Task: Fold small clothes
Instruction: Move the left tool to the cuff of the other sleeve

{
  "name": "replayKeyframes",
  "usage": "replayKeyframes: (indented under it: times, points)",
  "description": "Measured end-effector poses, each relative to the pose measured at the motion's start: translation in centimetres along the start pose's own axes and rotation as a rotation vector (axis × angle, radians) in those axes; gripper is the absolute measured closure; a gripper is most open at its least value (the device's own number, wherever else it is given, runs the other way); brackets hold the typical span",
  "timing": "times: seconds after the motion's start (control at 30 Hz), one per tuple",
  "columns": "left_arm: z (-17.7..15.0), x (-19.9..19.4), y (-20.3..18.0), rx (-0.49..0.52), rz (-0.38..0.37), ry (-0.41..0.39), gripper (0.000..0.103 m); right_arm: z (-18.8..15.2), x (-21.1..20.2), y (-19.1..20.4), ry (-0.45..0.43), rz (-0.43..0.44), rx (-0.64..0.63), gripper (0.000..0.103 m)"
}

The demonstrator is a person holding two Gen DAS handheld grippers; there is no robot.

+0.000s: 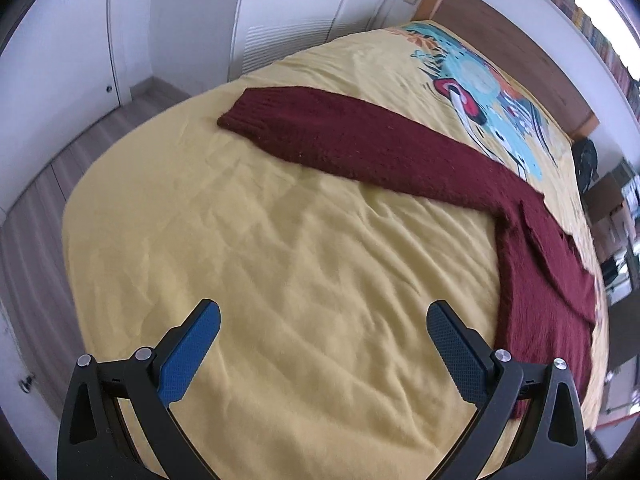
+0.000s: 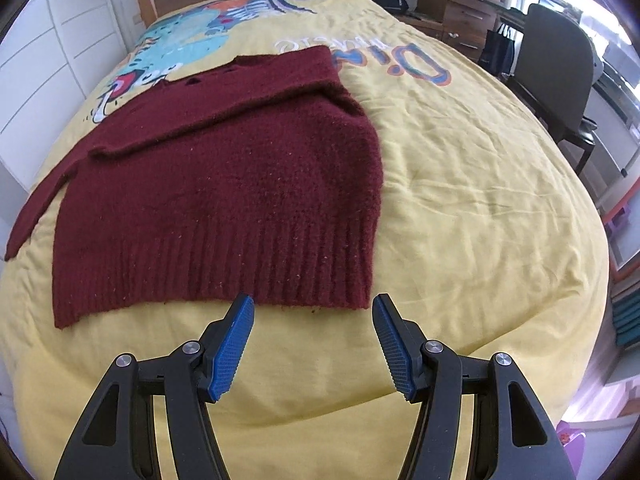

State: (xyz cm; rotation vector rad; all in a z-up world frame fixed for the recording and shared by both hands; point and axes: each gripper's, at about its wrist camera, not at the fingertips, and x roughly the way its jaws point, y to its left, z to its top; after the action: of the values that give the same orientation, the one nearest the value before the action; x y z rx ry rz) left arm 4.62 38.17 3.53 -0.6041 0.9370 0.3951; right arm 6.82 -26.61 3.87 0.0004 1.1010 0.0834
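1. Covering the whole bed (image 2: 460,216) is a soft yellow quilt, creased into shallow wrinkles, with a cartoon print (image 2: 188,48) near the wooden headboard.
2. Lying flat on it is a maroon sweater (image 2: 224,184), fuzzy knit with a ribbed hem; one sleeve is folded across the chest, the other (image 1: 360,136) stretches straight out sideways.
3. Left tool (image 1: 323,346): ridged blue pads spread wide, empty, above bare quilt.
4. Right tool (image 2: 313,344): pads apart, empty, just short of the hem.

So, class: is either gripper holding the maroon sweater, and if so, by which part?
Neither. The left gripper and right gripper are both open and empty above the bedspread; the sweater lies unheld.
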Motion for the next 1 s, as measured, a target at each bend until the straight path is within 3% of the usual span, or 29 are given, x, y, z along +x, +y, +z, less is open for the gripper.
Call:
replayKeyframes:
  times: [0.33,0.43,0.5,0.73,0.97,1.0]
  points:
    - [6.5,4.4,2.9,-0.095,0.062,0.009,0.006,1.7,2.6,1.7,0.026,0.009,-0.042,0.039]
    - [8.0,6.4,4.1,-0.147,0.059,0.038,0.012,2.1,3.6,1.6,0.038,0.005,-0.046,0.040]
    - [8.7,7.6,5.1,-0.209,0.024,0.061,0.020,2.3,4.1,1.4,0.044,-0.002,-0.047,0.039]
    - [10.2,10.8,8.5,-0.440,-0.159,0.067,0.025,2.8,5.6,-0.3,0.063,-0.025,-0.016,0.040]
    - [11.1,11.5,11.6,-0.620,-0.298,-0.024,0.026,2.7,6.5,-1.5,0.081,-0.045,-0.014,0.039]
    - [11.2,11.4,11.9,-0.644,-0.327,-0.043,0.033,2.8,6.6,-1.7,0.082,-0.047,-0.016,0.040]
